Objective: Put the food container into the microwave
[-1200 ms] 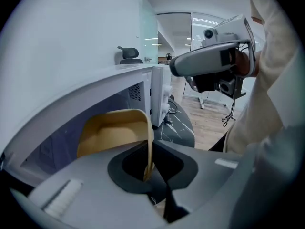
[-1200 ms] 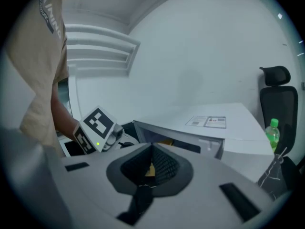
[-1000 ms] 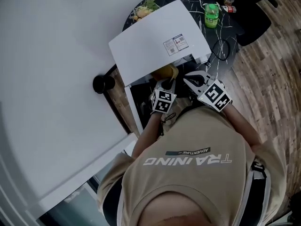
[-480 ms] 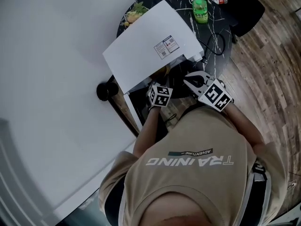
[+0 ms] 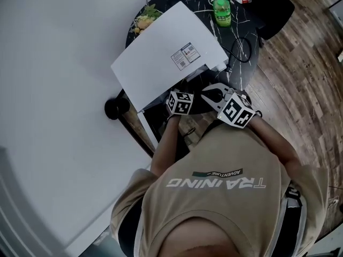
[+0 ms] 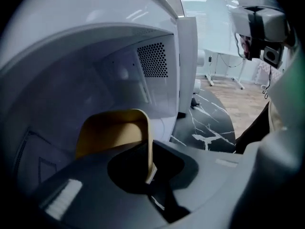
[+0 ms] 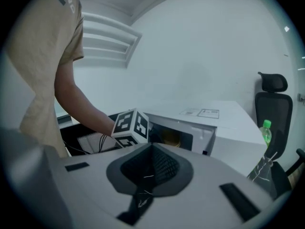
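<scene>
We see the microwave (image 5: 166, 52) filling the left part of the table (image 5: 245, 42), its open mouth at the near edge, facing us. Our left claw (image 6: 149, 174) is clamped on the wall of the container (image 6: 112, 130), which is inside the cavity with open room above it and to its right. Our right claw (image 7: 151, 168) hangs just outside the opening, pressed together on nothing. A bottle (image 5: 221, 12) stands by the far edge.
</scene>
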A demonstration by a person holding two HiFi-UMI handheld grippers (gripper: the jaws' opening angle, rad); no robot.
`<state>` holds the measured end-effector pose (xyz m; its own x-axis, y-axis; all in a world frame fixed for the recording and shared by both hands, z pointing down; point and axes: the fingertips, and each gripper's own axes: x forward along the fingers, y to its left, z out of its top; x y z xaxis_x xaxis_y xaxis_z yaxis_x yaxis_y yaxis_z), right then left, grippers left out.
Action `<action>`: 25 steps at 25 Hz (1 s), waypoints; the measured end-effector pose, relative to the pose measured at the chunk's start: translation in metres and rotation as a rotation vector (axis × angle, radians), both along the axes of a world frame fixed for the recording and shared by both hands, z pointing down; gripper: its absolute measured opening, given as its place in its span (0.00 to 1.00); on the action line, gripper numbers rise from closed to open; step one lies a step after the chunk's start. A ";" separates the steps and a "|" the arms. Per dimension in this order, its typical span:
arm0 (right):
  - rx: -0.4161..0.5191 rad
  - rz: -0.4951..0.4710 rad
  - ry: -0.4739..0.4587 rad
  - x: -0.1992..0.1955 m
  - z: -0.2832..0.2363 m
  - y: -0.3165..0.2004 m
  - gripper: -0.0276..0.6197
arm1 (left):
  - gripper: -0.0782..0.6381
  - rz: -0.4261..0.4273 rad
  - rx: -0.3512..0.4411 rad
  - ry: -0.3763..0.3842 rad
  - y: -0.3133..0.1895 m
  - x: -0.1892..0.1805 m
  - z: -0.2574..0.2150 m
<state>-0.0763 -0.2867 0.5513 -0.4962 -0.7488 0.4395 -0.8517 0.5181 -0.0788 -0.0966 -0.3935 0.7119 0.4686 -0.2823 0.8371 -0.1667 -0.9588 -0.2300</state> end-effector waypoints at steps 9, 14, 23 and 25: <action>-0.038 0.053 -0.026 0.007 0.010 0.002 0.06 | 0.15 0.107 0.085 -0.069 -0.014 0.011 0.011; -0.036 0.089 -0.042 0.012 0.010 0.005 0.06 | 0.15 0.168 0.129 -0.108 -0.017 0.017 0.014; -0.001 0.064 -0.037 0.007 -0.003 0.004 0.06 | 0.22 0.164 0.301 -0.074 -0.014 0.013 -0.006; -0.006 0.051 -0.043 0.003 -0.004 0.004 0.06 | 0.22 0.129 0.319 -0.047 -0.012 0.007 -0.014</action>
